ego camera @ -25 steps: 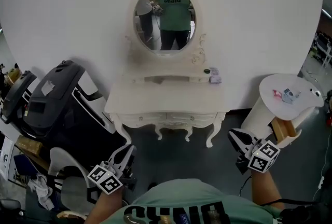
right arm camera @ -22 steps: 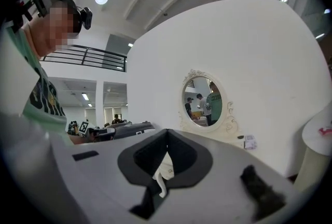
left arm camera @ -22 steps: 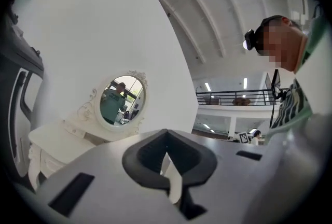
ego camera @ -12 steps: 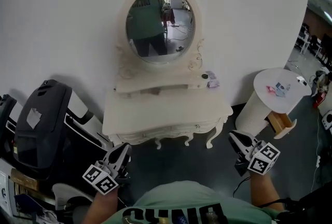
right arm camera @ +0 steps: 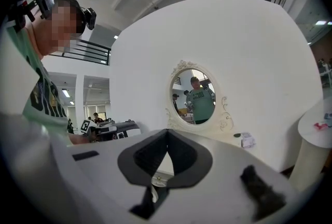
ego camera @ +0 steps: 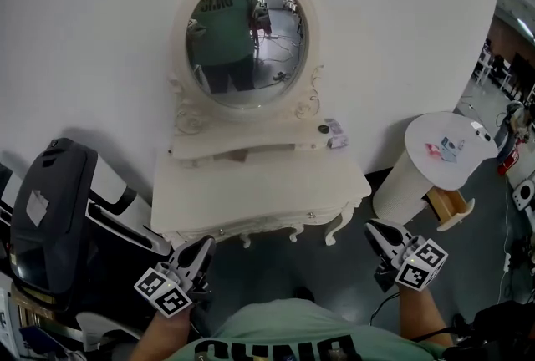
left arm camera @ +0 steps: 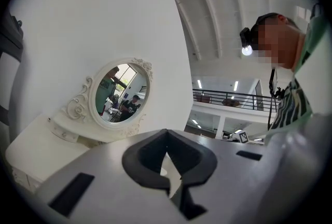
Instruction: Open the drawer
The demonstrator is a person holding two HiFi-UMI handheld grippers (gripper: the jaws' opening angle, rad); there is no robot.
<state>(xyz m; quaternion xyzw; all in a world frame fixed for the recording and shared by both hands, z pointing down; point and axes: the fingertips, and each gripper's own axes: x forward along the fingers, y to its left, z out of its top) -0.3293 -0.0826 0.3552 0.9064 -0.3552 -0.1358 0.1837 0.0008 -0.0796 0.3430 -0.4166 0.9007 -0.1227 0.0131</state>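
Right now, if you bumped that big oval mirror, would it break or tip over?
The mirror looks like glass, so a hard bump would probably crack it. It stands tall and upright on the dressing table with the wall right behind, so it likely can't fall backward; I can't tell if it's fixed down. The table's thin curved legs suggest it may wobble.

I see the drawer (ego camera: 266, 224) as a shallow cream-white front in the near face of the dressing table (ego camera: 251, 180), just under the tabletop's edge and above the carved, scalloped lower trim. It sits fully pushed in, flush with the table's face and level, facing me. Two small knobs (ego camera: 311, 216) show on that front, one toward each side; I cannot tell from here whether they belong to one drawer or two.
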